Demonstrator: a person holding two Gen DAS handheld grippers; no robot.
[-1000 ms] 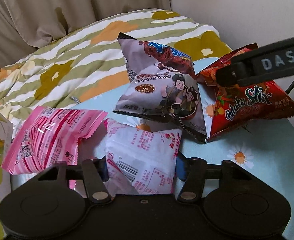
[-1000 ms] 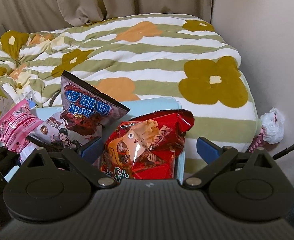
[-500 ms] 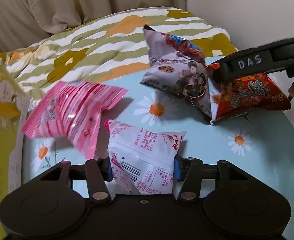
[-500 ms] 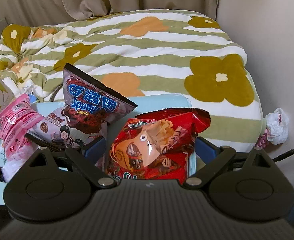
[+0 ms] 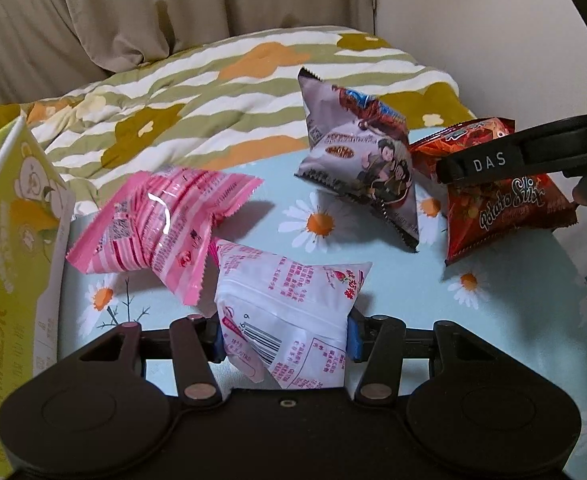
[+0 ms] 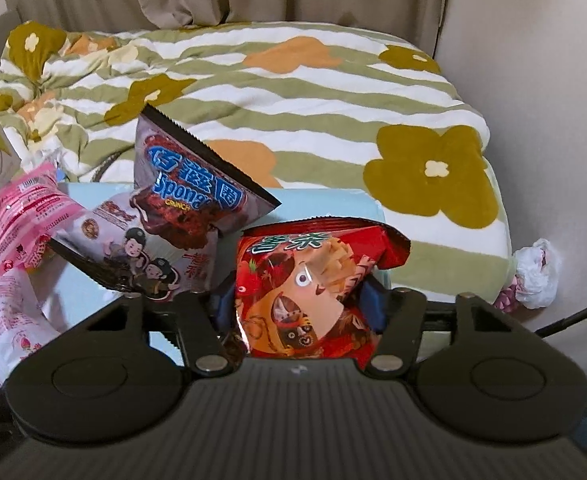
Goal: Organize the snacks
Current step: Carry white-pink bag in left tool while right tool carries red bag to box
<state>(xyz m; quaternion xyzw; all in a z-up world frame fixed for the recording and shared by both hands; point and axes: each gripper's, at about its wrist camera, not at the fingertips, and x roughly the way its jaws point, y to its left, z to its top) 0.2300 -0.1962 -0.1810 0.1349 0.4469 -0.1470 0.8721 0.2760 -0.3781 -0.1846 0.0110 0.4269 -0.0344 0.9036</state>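
Observation:
My left gripper (image 5: 283,332) is shut on a white packet with pink print (image 5: 289,300), held just above the daisy-print tabletop (image 5: 317,220). A pink striped packet (image 5: 161,224) lies to its left. Further back a grey chocolate crunch bag (image 5: 361,160) leans against a red Potato Stix bag (image 5: 501,204). In the right wrist view my right gripper (image 6: 297,304) has its jaws closing, and both pads press the sides of the red bag (image 6: 313,280). The grey bag (image 6: 181,208) stands just left of it.
A yellow-green carton (image 5: 9,260) stands at the table's left edge. A flower-patterned quilt (image 6: 293,100) covers the bed behind the table, with curtains beyond. A wall rises on the right, and a crumpled white plastic bag (image 6: 533,276) lies at its foot.
The right jaws have come in from wide apart onto the red bag. The left gripper has drawn back and up with the white packet, away from the pink one.

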